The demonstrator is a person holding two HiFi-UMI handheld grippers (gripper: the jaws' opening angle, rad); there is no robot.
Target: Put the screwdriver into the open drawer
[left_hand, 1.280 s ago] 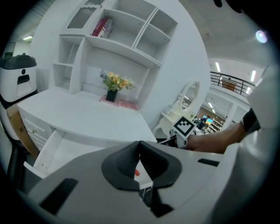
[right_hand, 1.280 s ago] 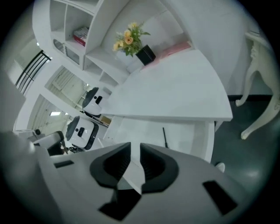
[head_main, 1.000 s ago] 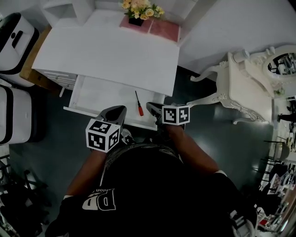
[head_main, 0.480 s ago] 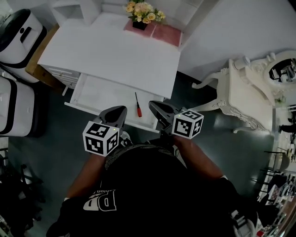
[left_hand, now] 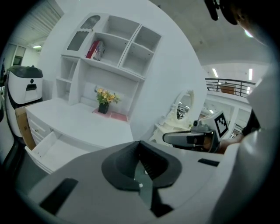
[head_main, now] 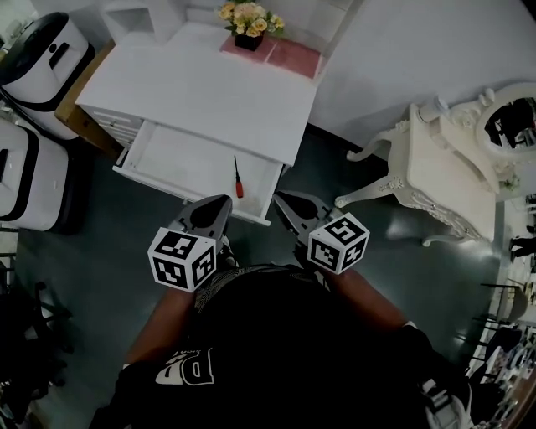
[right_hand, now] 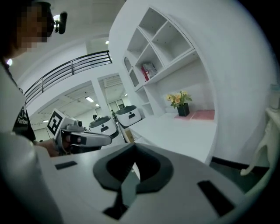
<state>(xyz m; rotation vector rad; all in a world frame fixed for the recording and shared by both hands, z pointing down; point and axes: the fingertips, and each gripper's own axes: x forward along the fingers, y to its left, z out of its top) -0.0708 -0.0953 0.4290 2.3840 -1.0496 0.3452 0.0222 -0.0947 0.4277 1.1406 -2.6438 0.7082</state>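
floor (head_main: pixel 368 251): dark grey, filling the middle and lower left of the head view.
person (head_main: pixel 285 352): in a black top, took up the bottom centre of the head view, with both forearms reaching up the frame.
desk (head_main: pixel 209 92): white, in the upper left of centre; its top was bare except at the far edge.
vanity (head_main: pixel 444 163): white, carved, with curved legs, at the right edge of the head view and well apart from the desk.
white machines (head_main: pixel 38 50): two rounded units with black trim, at the upper-left and left edges, beside the desk.
shelf unit (left_hand: pixel 113 43): white cubbies above the desk, upper centre of the left gripper view; one held something red.
drawer (head_main: pixel 180 163): pulled out of the desk's near side, left of centre in the head view — white inside.
left gripper (head_main: pixel 223 201): held by the drawer's front edge, just below centre-left, marker cube toward the person. Its own view showed the jaws closed together with nothing between them.
right gripper (head_main: pixel 280 198): just right of the drawer's right front corner, marker cube tipped onto a corner. Its jaws were also pressed together and empty, well apart from the left one.
pink mat (head_main: pixel 280 54): flat at the desk's far edge, top centre.
flowers (head_main: pixel 248 17): yellow and cream, in a dark pot touching the mat's left end.
screwdriver (head_main: pixel 238 183): lay inside the drawer near its right end — red handle toward the drawer's front, dark shaft pointing at the desk, held by neither gripper.
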